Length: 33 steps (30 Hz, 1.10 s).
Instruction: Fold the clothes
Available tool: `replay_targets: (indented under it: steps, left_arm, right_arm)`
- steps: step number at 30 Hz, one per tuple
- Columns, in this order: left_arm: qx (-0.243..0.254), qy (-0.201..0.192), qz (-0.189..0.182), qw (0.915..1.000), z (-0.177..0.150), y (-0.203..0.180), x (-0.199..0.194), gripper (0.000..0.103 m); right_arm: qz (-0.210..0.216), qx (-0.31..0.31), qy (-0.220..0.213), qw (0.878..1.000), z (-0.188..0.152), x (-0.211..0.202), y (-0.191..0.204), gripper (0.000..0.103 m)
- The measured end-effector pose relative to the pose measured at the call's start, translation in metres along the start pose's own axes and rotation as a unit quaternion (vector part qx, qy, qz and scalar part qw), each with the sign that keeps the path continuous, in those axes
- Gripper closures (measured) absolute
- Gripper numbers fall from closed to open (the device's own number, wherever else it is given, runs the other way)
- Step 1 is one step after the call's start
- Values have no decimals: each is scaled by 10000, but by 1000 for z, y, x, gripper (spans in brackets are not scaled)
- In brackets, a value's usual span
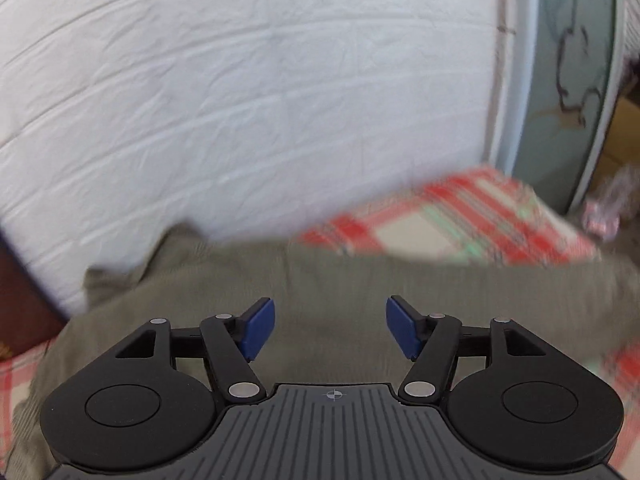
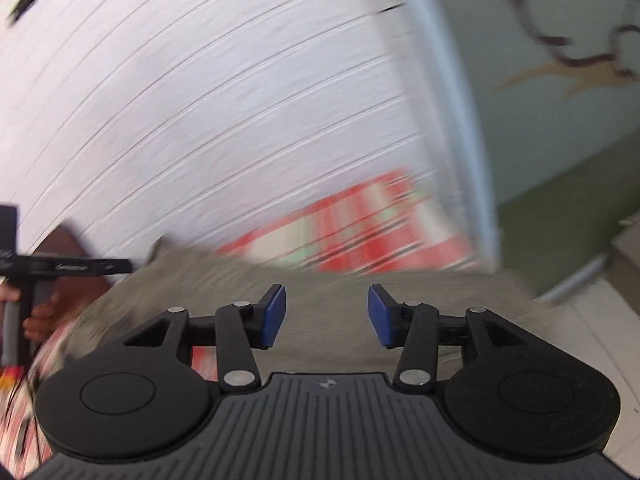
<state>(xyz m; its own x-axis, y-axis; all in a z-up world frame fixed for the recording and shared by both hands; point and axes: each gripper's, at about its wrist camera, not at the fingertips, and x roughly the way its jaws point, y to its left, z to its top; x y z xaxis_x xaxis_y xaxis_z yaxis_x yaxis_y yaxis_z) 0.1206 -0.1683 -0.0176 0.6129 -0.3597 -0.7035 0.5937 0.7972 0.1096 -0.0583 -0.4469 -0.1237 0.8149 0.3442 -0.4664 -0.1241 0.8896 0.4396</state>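
An olive-grey garment (image 1: 328,280) lies spread over a red, white and green checked cloth (image 1: 460,220). My left gripper (image 1: 330,330) hangs above the garment with its blue pads (image 1: 259,326) wide apart and nothing between them. The same garment (image 2: 328,292) fills the lower middle of the right wrist view, blurred. Over it my right gripper (image 2: 327,316) stands open, its blue pads (image 2: 274,314) apart and empty. At the left edge of the right wrist view a hand (image 2: 38,320) grips the black handle of the other gripper (image 2: 64,268).
A white panelled wall (image 1: 240,100) rises just behind the checked cloth. To the right stands a pale green door with a dark branch pattern (image 1: 572,80). Floor and a step (image 2: 600,288) show at the right of the right wrist view.
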Motion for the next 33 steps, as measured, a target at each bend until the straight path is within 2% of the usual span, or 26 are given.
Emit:
replay_targets:
  steps: [3, 6, 10, 13, 14, 15, 16, 19, 23, 24, 25, 26, 27, 28, 30, 33]
  left_arm:
    - [339, 142, 56, 9993, -55, -4, -31, 27]
    - [834, 189, 120, 9963, -106, -16, -60, 26]
    - [1414, 14, 108, 9899, -146, -42, -86, 21]
    - [1729, -107, 55, 9849, -167, -62, -98, 18]
    - [1792, -121, 34, 9837, -170, -69, -95, 17]
    - [1854, -135, 13, 9826, -173, -75, -93, 17]
    - [1914, -142, 10, 9814, -175, -82, -91, 17]
    - [2026, -152, 18, 9791, -180, -96, -84, 17]
    - [1757, -176, -27, 9843, -178, -99, -80, 19]
    - [1650, -175, -12, 9861, -177, -99, -79, 22]
    - [1549, -173, 1, 9878, -176, -98, -78, 38]
    - [1461, -166, 12, 9891, -174, -96, -78, 63]
    - [1359, -161, 21, 9906, -173, -94, -78, 77]
    - [1228, -160, 25, 9923, -173, -91, -79, 100]
    - [991, -251, 85, 9947, -171, -84, -88, 102]
    - [857, -553, 272, 9944, -173, -75, -111, 103]
  right_arm:
    - [658, -448, 660, 9946, -29, 35, 47, 50]
    - [947, -711, 1146, 9863, -54, 66, 85, 50]
    - [1119, -703, 1425, 9809, -66, 92, 114, 50]
    - [1038, -559, 1668, 9789, -70, 104, 123, 50]
    - [1046, -466, 1789, 9772, -70, 107, 123, 64]
    - [1107, -342, 1892, 9751, -71, 106, 123, 86]
    - [1161, -201, 1925, 9742, -71, 103, 122, 94]
    - [1326, 221, 1799, 9745, -67, 83, 120, 95]
    - [1678, 625, 1523, 9720, -60, 51, 122, 96]
    - [1740, 666, 1458, 9716, -60, 44, 123, 96]
    - [1793, 698, 1397, 9713, -59, 37, 124, 96]
    - [1826, 719, 1353, 9712, -60, 31, 125, 96]
    - [1863, 755, 1331, 9705, -63, 26, 126, 98]
    - [1899, 791, 1310, 9698, -65, 21, 126, 99]
    - [1966, 846, 1268, 9686, -72, 11, 126, 103]
    - [2008, 911, 1272, 9671, -85, 2, 124, 103]
